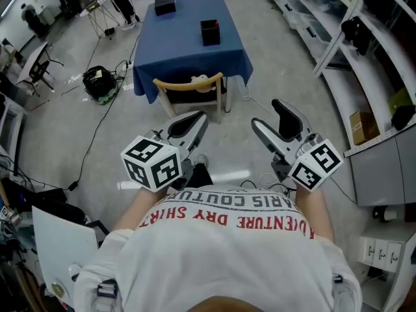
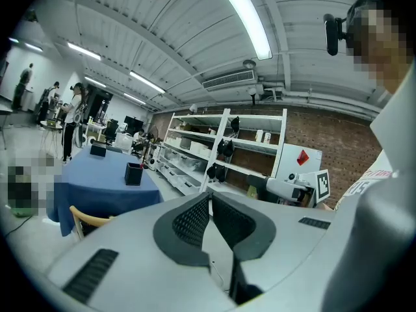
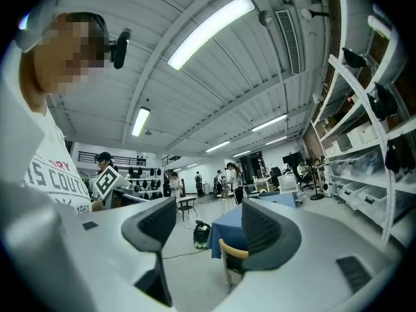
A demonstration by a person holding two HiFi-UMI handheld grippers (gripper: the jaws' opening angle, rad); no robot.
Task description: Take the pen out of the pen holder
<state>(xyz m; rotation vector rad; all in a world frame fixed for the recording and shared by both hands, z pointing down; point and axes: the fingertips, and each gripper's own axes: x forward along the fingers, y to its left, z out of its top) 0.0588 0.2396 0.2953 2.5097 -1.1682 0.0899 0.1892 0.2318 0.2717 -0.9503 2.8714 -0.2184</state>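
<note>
Head view: the pen holder (image 1: pixel 210 32) is seen at twelve o'clock on the tabletop (image 1: pixel 188 54). The left gripper (image 1: pixel 198 119) is held with jaws together, the right gripper (image 1: pixel 266 114) with jaws apart, both empty.

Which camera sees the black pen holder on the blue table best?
The head view: the pen holder shows from above, open top and all, on the blue table. The left gripper view shows it small, from the side. The right gripper view shows only the table's cloth.

The tablecloth (image 1: pixel 188 54) is matt blue cloth; the chair back (image 1: pixel 188 83) is light wood; the pads (image 2: pixel 190 223) of the left gripper (image 2: pixel 210 197) are rough, matt black.
</note>
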